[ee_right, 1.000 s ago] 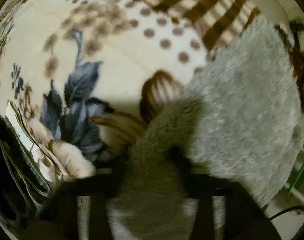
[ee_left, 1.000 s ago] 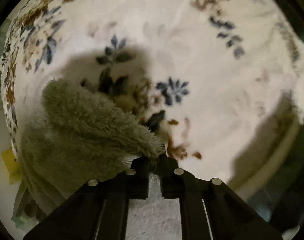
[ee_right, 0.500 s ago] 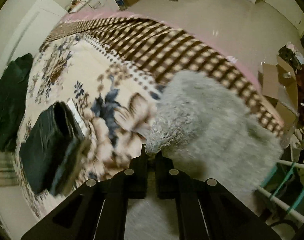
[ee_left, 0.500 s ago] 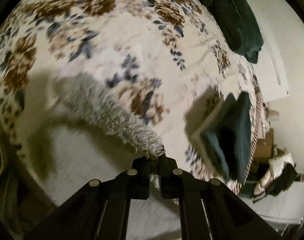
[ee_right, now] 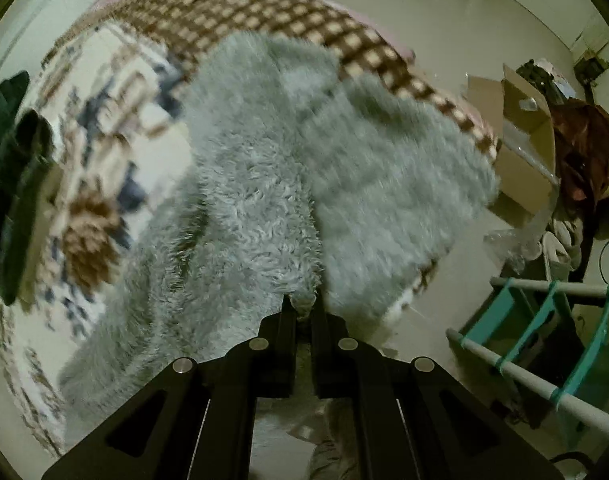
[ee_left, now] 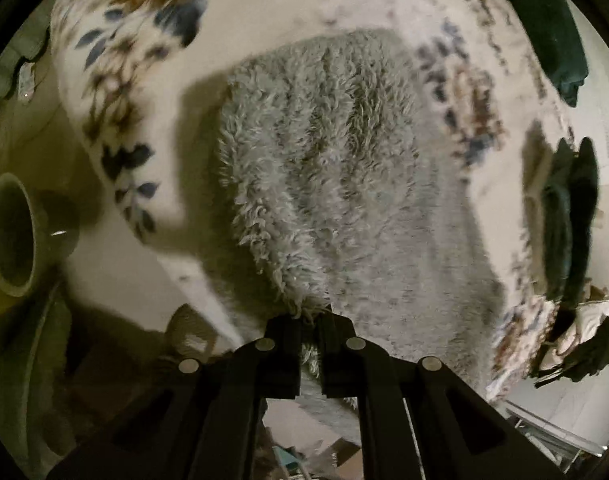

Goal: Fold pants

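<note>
The fluffy grey pants (ee_left: 328, 168) hang in the air above a floral blanket (ee_left: 136, 52). My left gripper (ee_left: 310, 316) is shut on one edge of them, and the cloth drapes away from the fingers toward the bed. My right gripper (ee_right: 304, 304) is shut on another edge of the same grey pants (ee_right: 264, 184), which spread out below over the blanket (ee_right: 92, 216) and its brown checked border (ee_right: 240, 12). The cloth between the two grippers is lifted and blurred.
Dark green folded clothes (ee_left: 568, 216) lie on the bed at the right, and more (ee_left: 552, 32) farther back; they also show in the right wrist view (ee_right: 12, 184). A round pot (ee_left: 12, 236) stands on the floor at left. Cardboard boxes (ee_right: 524, 144) and a teal rack (ee_right: 544, 344) stand beside the bed.
Both grippers have risen and pulled back from the bed with the pants still held. The pants have lifted off the blanket and now hang spread between them.
</note>
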